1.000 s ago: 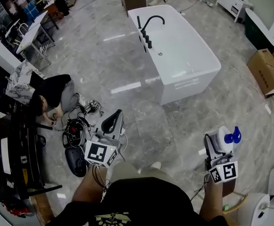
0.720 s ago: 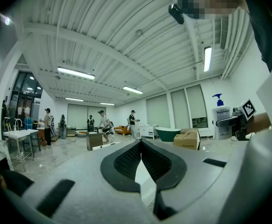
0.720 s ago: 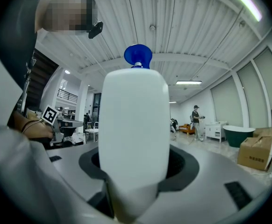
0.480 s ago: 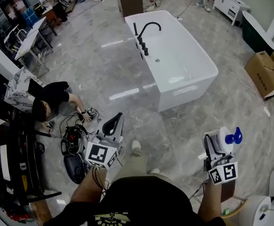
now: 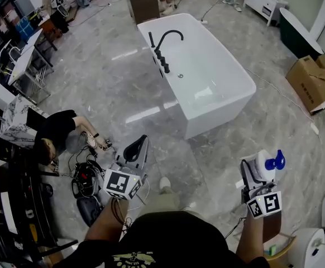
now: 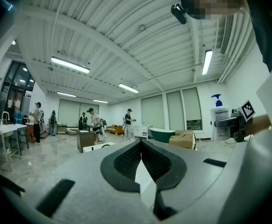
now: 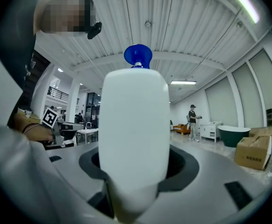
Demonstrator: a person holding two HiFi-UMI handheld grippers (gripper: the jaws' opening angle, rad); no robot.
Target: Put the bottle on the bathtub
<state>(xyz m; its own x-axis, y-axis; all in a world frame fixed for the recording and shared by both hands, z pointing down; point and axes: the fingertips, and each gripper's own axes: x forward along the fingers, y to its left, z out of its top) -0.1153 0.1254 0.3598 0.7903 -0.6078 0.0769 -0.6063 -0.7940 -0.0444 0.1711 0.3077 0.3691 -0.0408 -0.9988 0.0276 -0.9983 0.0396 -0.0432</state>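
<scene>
bathtub drifted left in head view | right tool clamps bottle (upright) | left tool closed, empty

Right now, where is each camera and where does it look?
Head view: on the head, looking down at the bathtub; arms show.
Left gripper view: on the left hand-held gripper, looking past shut jaws across the room; shirt shows.
Right gripper view: on the right hand-held gripper, facing its gripped bottle; shirt shows.
All show the bottle.
</scene>
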